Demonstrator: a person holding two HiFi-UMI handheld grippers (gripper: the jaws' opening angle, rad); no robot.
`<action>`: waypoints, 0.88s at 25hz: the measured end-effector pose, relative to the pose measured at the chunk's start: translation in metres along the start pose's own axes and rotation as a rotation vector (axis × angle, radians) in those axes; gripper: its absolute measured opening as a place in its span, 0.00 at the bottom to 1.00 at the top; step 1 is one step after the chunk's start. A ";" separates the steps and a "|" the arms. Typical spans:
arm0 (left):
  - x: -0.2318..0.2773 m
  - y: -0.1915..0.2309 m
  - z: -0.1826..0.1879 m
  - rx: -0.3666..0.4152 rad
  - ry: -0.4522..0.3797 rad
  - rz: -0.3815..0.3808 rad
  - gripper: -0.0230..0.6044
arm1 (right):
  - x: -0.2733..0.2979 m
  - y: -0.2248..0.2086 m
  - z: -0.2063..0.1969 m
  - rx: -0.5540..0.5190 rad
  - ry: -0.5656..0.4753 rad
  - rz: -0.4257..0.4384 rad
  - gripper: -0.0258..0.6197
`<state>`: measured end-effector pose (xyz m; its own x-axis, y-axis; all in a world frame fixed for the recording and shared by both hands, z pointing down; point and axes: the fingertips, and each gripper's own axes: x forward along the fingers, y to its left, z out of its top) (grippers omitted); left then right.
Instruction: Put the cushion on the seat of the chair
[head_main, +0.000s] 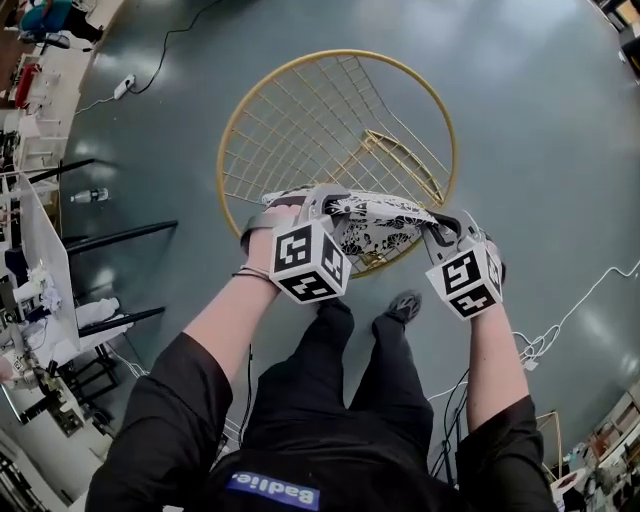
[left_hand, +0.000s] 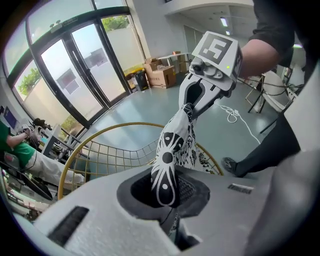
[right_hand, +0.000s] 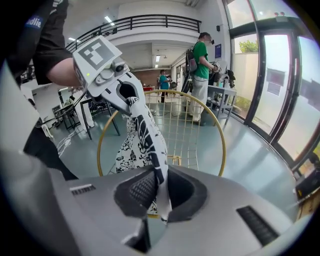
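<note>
The person stands over the gold wire chair with both arms stretched forward and angled down, the marker cubes facing up. The left claw and the right claw are each clamped narrow on one end of the black-and-white patterned cushion. The cushion hangs pulled taut between them over the chair's front rim, nearer the person than the mesh seat. It covers that stretch of rim, so I cannot tell whether it touches the chair, and its lower edge is lost behind the claws.
</note>
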<state>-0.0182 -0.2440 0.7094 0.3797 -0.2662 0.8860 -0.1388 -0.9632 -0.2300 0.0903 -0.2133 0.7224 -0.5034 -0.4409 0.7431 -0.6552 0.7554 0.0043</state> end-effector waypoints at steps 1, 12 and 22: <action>0.009 0.006 -0.002 0.010 -0.002 0.014 0.08 | 0.008 -0.005 -0.002 -0.004 0.005 -0.012 0.10; 0.094 0.055 -0.029 0.076 0.021 0.083 0.08 | 0.090 -0.056 -0.019 0.011 0.023 -0.120 0.10; 0.160 0.076 -0.051 0.165 0.051 0.137 0.24 | 0.147 -0.088 -0.033 -0.050 0.043 -0.214 0.10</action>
<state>-0.0148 -0.3577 0.8547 0.3203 -0.3965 0.8604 -0.0326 -0.9123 -0.4083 0.0928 -0.3285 0.8531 -0.3302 -0.5736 0.7496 -0.7155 0.6701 0.1975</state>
